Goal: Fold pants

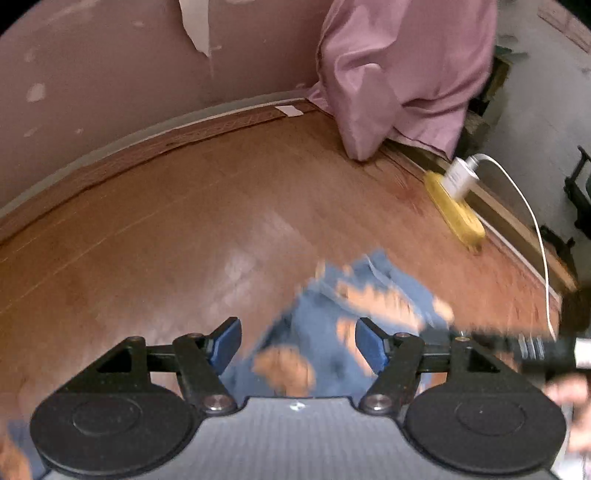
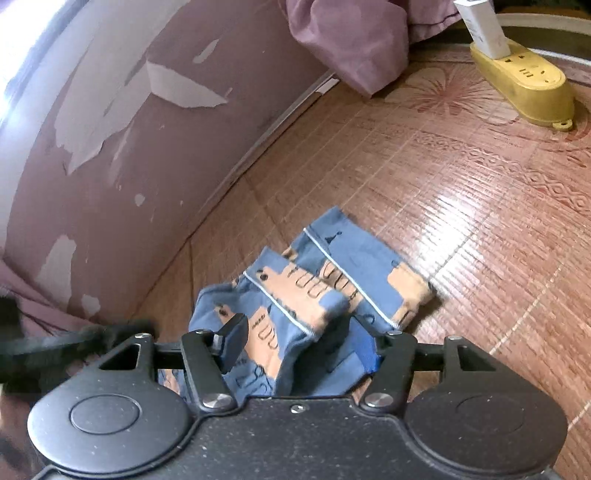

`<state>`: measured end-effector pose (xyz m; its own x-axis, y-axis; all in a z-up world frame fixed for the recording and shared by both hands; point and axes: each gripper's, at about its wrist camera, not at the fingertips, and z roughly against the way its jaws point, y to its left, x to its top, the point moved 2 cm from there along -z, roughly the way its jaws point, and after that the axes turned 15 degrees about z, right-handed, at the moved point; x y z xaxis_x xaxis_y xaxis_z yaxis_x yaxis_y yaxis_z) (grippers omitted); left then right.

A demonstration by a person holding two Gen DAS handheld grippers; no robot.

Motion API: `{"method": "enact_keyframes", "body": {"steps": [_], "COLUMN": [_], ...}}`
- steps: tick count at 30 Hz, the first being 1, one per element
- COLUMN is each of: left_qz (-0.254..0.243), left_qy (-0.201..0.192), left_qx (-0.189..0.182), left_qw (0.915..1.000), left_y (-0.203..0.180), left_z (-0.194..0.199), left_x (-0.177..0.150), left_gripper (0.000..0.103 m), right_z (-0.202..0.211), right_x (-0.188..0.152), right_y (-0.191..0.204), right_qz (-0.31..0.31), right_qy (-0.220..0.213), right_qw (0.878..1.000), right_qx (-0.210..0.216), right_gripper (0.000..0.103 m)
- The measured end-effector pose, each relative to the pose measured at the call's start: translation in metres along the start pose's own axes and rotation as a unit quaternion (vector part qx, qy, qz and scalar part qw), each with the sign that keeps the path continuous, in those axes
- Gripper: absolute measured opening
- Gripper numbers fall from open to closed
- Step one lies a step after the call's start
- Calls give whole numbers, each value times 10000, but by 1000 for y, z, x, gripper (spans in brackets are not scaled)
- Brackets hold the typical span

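The left gripper (image 1: 297, 343) is held low over the tabletop (image 1: 155, 236), pointing toward the far wall, with its blue-padded fingers (image 1: 225, 341) spread wide and nothing clamped between them. The pants (image 1: 332, 325), blue with orange print, lie bunched on the tabletop directly below and ahead of this gripper; that view is motion-blurred, so contact cannot be determined. The right gripper (image 2: 306, 347) is also low and angled forward, its jaws set wide apart, with folds of the pants (image 2: 314, 288) lying between and under the fingers (image 2: 234, 341); no grip on the cloth is visible. In the right wrist view the pants form a compact, partly folded bundle with white-piped seams on top. Open wood-patterned surface extends to the left and ahead of the bundle as far as the peeling wall (image 2: 110, 147). A pink cloth (image 1: 399, 74) hangs at the far corner. A yellow power strip (image 2: 524, 81) with a white charger (image 2: 480, 26) plugged in sits at the far right edge, well apart from the pants.
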<state>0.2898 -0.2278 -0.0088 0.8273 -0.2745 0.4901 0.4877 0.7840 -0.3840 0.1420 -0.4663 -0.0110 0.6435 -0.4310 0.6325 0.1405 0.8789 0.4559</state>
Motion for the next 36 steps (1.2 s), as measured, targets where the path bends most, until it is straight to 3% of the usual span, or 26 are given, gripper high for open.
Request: {"method": "enact_keyframes", "body": {"steps": [4, 7, 14, 21, 30, 36], "left_qz": [360, 343, 274, 274, -457, -879], "left_qy": [567, 958, 958, 732, 240, 237], "left_qx": [-280, -204, -35, -40, -319, -319], "left_qw": [9974, 9946, 9950, 9969, 9982, 9953], "left_y": [-4, -10, -15, -21, -72, -103], "left_z": [-52, -83, -100, -95, -76, -102], "left_x": [29, 34, 35, 35, 37, 28], "left_gripper": [60, 48, 22, 13, 12, 12], "right_z": [-3, -5, -6, -4, 30, 41], "right_x": [1, 3, 5, 4, 1, -5], "right_y": [-6, -10, -23, -18, 1, -7], "right_qz": [-22, 2, -216, -108, 581, 481], "right_qy": [3, 20, 51, 66, -441, -504], "right_qw": [10000, 10000, 9996, 9998, 9967, 9946], "right_qx": [72, 70, 155, 139, -369, -767], "right_gripper": [52, 40, 28, 9, 6, 6]}}
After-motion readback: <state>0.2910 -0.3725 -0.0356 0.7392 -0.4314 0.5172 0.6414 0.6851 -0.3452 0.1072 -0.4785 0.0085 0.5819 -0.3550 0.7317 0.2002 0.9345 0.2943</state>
